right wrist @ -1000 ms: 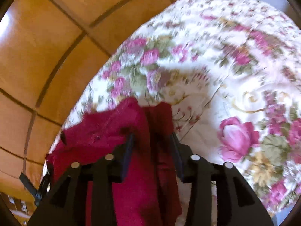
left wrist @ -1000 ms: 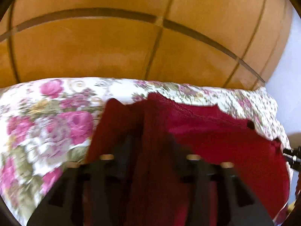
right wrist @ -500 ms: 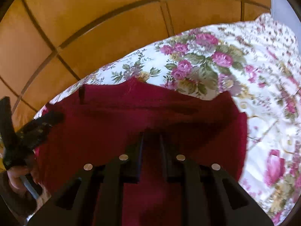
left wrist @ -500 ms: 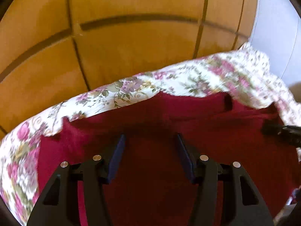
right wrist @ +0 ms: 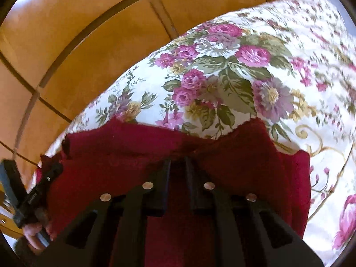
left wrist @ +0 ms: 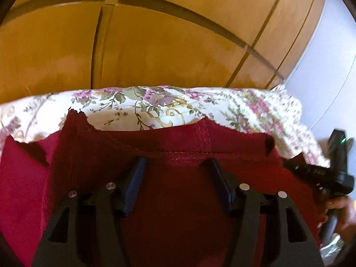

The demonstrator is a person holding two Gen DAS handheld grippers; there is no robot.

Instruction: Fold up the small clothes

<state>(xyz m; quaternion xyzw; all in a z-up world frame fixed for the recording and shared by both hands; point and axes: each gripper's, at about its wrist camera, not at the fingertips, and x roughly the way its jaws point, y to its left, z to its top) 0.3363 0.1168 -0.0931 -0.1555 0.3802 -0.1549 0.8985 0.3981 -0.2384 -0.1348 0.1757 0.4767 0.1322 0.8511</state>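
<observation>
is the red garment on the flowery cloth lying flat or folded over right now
Folded over, at least partly: the red garment shows a flap lying across itself, its stitched edge above the layer beneath, on the floral cloth.

A floral sheet [right wrist: 233,71], white with pink roses and green leaves, covers the bed; beyond its far edge lies an orange tiled floor [left wrist: 155,44]; a dark red garment [left wrist: 178,200] lies spread on the sheet near that edge, its hem slightly rumpled.

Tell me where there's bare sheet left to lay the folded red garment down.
Bare floral sheet lies beyond the red garment, up to the bed edge by the tiled floor, and to its right. The near side is crowded: garment, right gripper and left gripper.
</observation>
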